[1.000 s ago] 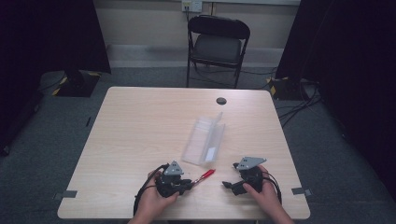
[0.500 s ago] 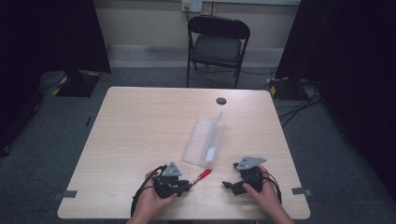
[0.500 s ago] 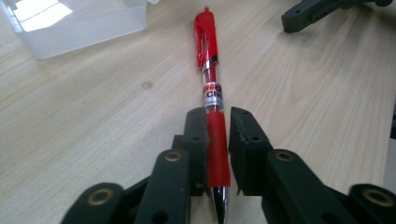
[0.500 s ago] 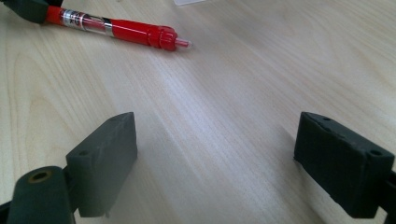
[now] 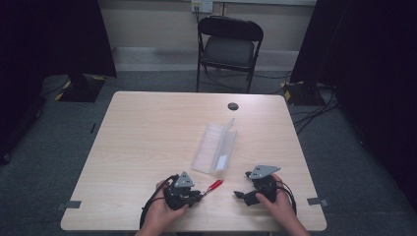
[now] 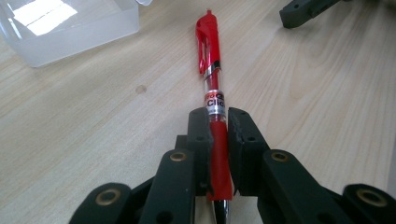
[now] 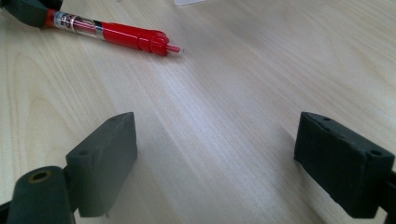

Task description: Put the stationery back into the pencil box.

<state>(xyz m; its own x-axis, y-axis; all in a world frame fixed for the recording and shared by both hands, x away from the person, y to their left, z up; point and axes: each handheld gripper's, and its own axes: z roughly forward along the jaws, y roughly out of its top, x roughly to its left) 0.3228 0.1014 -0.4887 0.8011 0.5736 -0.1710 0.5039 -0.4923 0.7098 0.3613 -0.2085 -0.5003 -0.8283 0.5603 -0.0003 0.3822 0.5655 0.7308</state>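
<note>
A red click pen [image 6: 211,70] lies low over the wooden table [image 5: 147,128], clamped near its tip end between the jaws of my left gripper [image 6: 218,126]. Its clip end points away toward a clear plastic case. From above, the left gripper [image 5: 196,195] sits near the table's front edge with the pen [image 5: 214,186] sticking out to the right. My right gripper [image 5: 239,195] rests a short way to the right, jaws wide apart and empty. In the right gripper view [image 7: 212,154] the pen [image 7: 116,32] lies at the upper left.
An open clear plastic case [image 5: 216,146] lies mid-table, just beyond the pen. A small dark round grommet [image 5: 233,106] sits near the far edge. A black folding chair [image 5: 228,46] stands behind the table. Cables trail from both grippers.
</note>
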